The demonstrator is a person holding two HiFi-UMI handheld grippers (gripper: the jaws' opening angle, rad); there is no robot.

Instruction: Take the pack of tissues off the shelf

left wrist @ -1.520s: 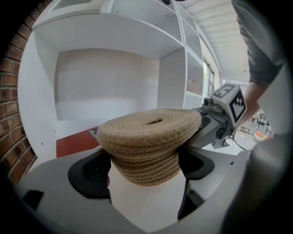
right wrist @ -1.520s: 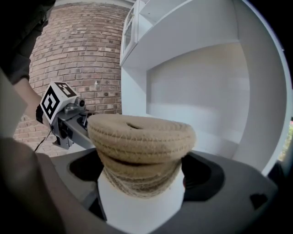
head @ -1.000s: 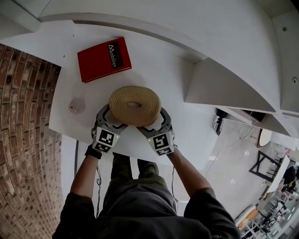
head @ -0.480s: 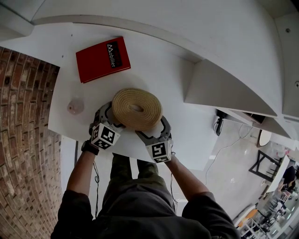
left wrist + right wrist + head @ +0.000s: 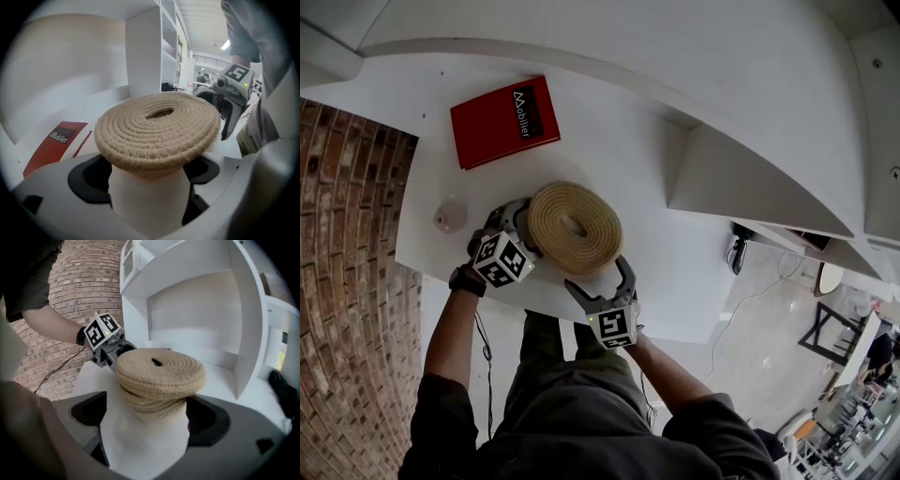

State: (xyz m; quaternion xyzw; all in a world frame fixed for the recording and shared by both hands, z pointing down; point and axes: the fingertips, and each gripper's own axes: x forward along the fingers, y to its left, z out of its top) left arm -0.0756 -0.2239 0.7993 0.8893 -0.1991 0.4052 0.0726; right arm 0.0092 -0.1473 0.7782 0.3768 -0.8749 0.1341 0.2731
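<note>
On the white shelf (image 5: 619,159), close to its front edge and standing upright: the tissue pack (image 5: 575,228), round, wrapped in a tan coiled-rope cover, with a wide flat lid and a small slot in the top. Against its left side, the left gripper (image 5: 523,232), claw spread wide, one jaw on either side of the cover's narrower lower part. In the left gripper view, lid overhanging both dark pads, bare white shelf showing in the gap beneath; impossible to tell whether the pads touch the rope. At the front edge of the shelf, the right gripper (image 5: 596,274), claw likewise wide apart and clasping nothing, tips pointing at the pack from the near side and close to its base, contact not clear. In the right gripper view, the pack straight ahead past the jaws, with white shelf filling the space between them. Marker cubes of both grippers turned up toward the head camera. Farther back on the same shelf, well apart from the pack, a red booklet (image 5: 504,120) lying flat, white print on a dark label. Left of the left gripper, near the shelf's edge, a small pale round thing (image 5: 450,216), too blurred to name. Beyond the shelf's left end, a brick wall (image 5: 347,281).
</note>
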